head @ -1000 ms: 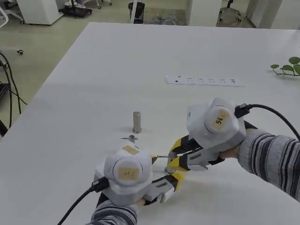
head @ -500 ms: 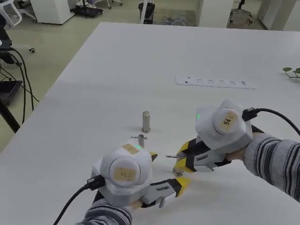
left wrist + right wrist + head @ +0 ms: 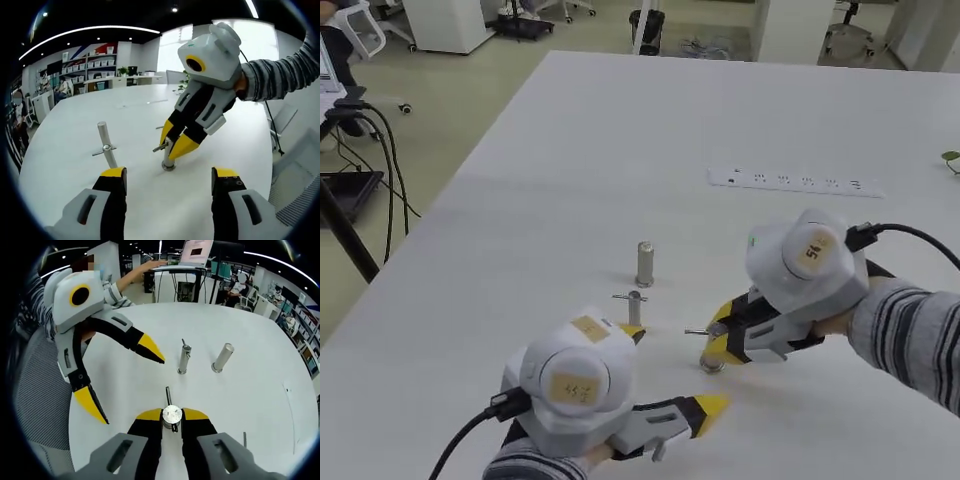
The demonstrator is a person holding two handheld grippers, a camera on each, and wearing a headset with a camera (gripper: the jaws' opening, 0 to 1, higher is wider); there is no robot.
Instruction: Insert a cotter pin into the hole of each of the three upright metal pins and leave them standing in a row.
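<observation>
Right gripper (image 3: pixel 720 338) pinched on the nearest metal pin (image 3: pixel 711 361), which stands on the white table (image 3: pixel 570 150); left gripper (image 3: pixel 670 368) spread wide, holding nothing.
A cotter pin (image 3: pixel 694 332) sticks out sideways near the top of the nearest metal pin, pointing toward the left gripper. In the right gripper view the two jaws press on the pin's top from both sides. The left gripper is close beside it, not touching. The middle pin (image 3: pixel 634 306) stands just beyond, apart, upright, with a second cotter pin (image 3: pixel 623 297) crosswise through it. The far pin (image 3: pixel 645 263) is upright behind that, a plain cylinder. The three make a loose row running away from the person. A power strip (image 3: pixel 795 182) lies flat farther back on the table, well apart. A striped sleeve (image 3: pixel 910 335) is behind the right gripper.
</observation>
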